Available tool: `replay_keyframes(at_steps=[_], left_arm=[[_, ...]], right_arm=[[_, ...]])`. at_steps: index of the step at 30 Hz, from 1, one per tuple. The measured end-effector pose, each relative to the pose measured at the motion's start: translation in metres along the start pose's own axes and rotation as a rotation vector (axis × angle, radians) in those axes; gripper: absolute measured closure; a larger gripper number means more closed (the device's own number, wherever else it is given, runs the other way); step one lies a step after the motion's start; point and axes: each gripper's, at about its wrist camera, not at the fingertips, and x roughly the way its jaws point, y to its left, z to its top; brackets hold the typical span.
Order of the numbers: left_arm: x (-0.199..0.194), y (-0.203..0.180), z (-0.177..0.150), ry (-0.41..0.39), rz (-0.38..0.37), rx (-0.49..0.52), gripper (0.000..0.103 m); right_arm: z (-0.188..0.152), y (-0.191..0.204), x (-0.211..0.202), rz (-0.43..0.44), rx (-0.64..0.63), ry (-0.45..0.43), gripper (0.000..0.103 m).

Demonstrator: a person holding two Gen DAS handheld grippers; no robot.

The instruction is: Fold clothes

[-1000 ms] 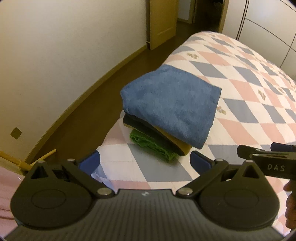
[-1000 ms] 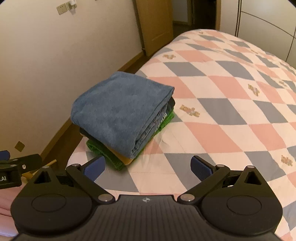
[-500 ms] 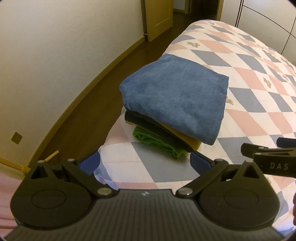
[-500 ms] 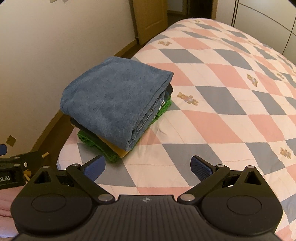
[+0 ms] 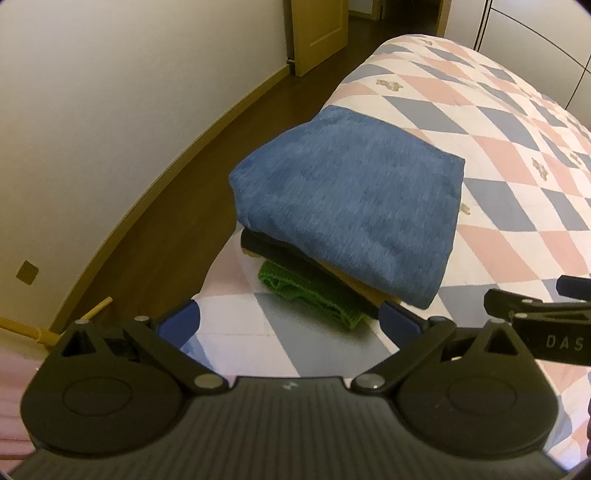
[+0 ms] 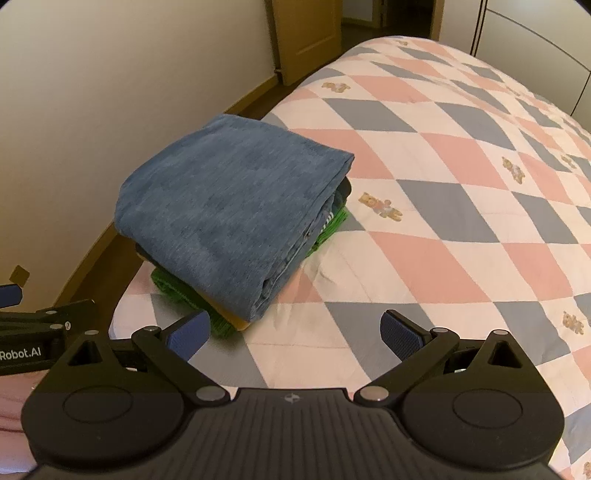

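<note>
Seemingly the folding is done: a stack of folded clothes (image 6: 236, 229) sits left of centre in the right wrist view, a blue garment (image 5: 351, 206) on top, dark, yellow and green layers (image 5: 310, 291) beneath. No loose garment shows, so little seems left. Both the left gripper (image 5: 288, 321) and right gripper (image 6: 295, 332) hang spread wide, holding nothing, short of the pile. It rests near the corner of a bed (image 6: 461, 221) with a pink-and-blue diamond quilt; a cream wall (image 5: 110, 110) fills the upper left, a door (image 5: 317, 33) at top.
</note>
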Motion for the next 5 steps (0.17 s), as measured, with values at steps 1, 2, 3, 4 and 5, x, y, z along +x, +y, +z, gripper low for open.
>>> replay_keyframes(at_steps=[1, 2, 3, 4, 5], left_arm=[[-0.0001, 0.0002, 0.0014, -0.009, -0.009, 0.000, 0.001], [-0.0004, 0.0002, 0.0027, -0.019, -0.017, 0.001, 0.001], [-0.0014, -0.0005, 0.0033, -0.033, -0.017, 0.000, 0.001], [-0.0024, -0.0013, 0.0038, -0.047, -0.017, -0.001, 0.001], [-0.0032, -0.0021, 0.0044, -0.059, -0.016, -0.001, 0.001]], right_arm=[[0.0011, -0.0006, 0.0002, -0.002, 0.001, 0.000, 0.002], [0.0020, -0.0011, 0.0003, -0.004, 0.002, -0.001, 0.002], [0.0029, -0.0015, 0.0004, -0.006, 0.003, -0.001, 0.002], [0.0038, -0.0020, 0.0004, -0.008, 0.005, -0.001, 0.002], [0.0047, -0.0025, 0.0006, -0.009, 0.005, -0.001, 0.002]])
